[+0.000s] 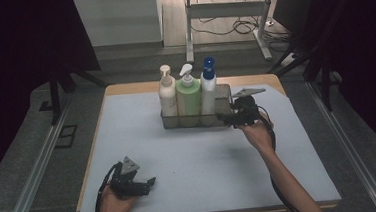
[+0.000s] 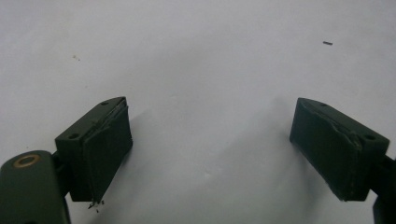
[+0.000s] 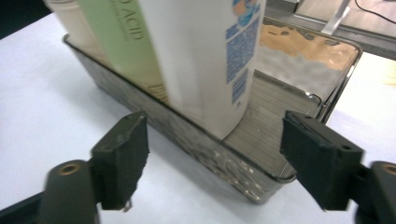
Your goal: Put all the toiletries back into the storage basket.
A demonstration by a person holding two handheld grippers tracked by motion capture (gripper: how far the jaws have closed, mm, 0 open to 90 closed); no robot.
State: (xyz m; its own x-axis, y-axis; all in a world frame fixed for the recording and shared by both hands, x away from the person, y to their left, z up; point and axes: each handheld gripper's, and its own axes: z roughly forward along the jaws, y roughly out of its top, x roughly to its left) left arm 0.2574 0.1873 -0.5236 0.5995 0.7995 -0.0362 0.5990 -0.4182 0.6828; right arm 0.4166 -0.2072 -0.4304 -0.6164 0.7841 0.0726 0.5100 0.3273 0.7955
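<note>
Three pump bottles stand in a row in a metal caddy (image 1: 223,102) at the table's back middle: a cream one (image 1: 167,95), a green one (image 1: 189,97) and a white one with a blue pump (image 1: 207,87). My right gripper (image 1: 225,117) is at the caddy's front right corner, open, with nothing pressed between its pads. In the right gripper view the white bottle (image 3: 201,51), green bottle (image 3: 126,42) and caddy wall (image 3: 205,149) lie just beyond the spread jaws of the gripper (image 3: 215,128). My left gripper (image 1: 151,181) rests near the front left, open (image 2: 210,126) over bare mat.
A white mat (image 1: 190,161) covers the wooden table (image 1: 124,89). The right end of the caddy floor (image 3: 275,116) is bare. Metal rails run along both sides of the table; a desk frame (image 1: 224,13) and cables stand on the floor behind.
</note>
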